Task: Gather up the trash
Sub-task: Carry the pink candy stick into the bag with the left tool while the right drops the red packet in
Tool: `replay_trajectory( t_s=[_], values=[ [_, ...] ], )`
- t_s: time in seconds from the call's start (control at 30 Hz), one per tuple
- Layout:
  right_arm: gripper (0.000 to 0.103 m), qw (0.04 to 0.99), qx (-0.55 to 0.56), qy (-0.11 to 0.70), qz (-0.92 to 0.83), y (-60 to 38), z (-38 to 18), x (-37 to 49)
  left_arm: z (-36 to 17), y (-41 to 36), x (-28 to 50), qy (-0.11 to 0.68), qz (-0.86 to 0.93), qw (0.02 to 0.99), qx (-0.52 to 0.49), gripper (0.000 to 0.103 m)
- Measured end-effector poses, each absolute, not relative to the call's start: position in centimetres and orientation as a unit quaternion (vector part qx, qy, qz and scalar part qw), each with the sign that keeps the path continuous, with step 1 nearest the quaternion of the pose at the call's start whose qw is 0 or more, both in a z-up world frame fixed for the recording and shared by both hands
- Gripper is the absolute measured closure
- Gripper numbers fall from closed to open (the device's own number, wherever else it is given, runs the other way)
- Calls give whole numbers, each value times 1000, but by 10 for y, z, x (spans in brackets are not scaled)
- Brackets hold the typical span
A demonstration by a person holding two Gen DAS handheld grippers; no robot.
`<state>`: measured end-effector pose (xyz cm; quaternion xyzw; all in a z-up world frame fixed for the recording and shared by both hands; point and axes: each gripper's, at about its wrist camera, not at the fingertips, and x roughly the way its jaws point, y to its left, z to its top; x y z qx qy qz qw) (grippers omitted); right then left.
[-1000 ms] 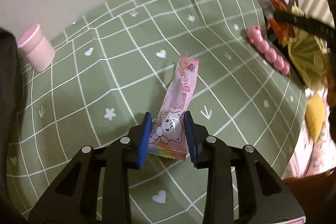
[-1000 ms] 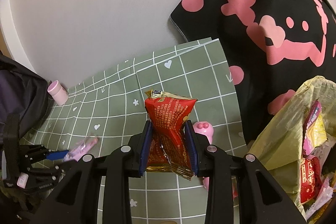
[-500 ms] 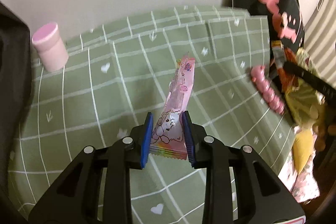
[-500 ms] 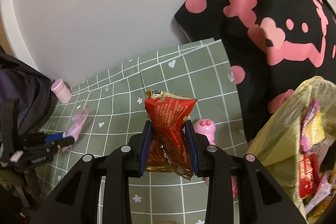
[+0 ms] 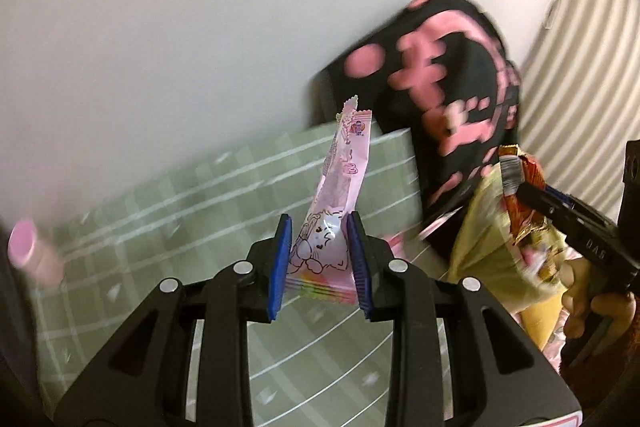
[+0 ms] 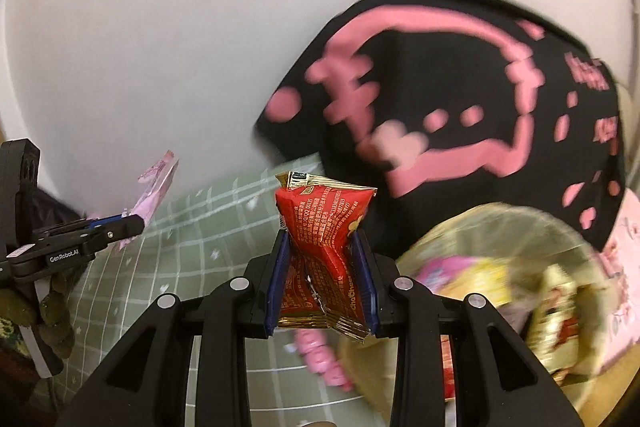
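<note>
Green cloth with a white grid and small white hearts [image 5: 192,211] covers the flat surface, running to a plain white wall [image 5: 180,27] at the far side. At far right, a black cushion with pink shapes [image 6: 460,99] leans there. The left tongs [image 5: 320,267] clamp a long pink printed snack wrapper [image 5: 340,187], lifted clear of the cloth. The right tongs [image 6: 322,283] pinch a red and gold foil packet [image 6: 324,227] beside an open yellow plastic bag of wrappers [image 6: 500,247] at near right.

green grid mat [image 5: 208,195], black-pink cushion [image 6: 460,99], pink cup [image 5: 30,253]
</note>
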<state>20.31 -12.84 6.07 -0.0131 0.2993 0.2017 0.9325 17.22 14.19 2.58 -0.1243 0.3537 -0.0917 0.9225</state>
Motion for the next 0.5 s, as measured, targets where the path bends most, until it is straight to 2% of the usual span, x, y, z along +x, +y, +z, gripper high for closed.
replay_trajectory(
  t_s=[0.27, 0.5],
  values=[
    [73, 958, -6, 258, 126, -201, 92, 189, 73, 57, 205, 318, -183, 925, -100, 76],
    [73, 959, 19, 274, 71, -257, 82, 190, 79, -4, 216, 320, -237, 915, -72, 76]
  ],
)
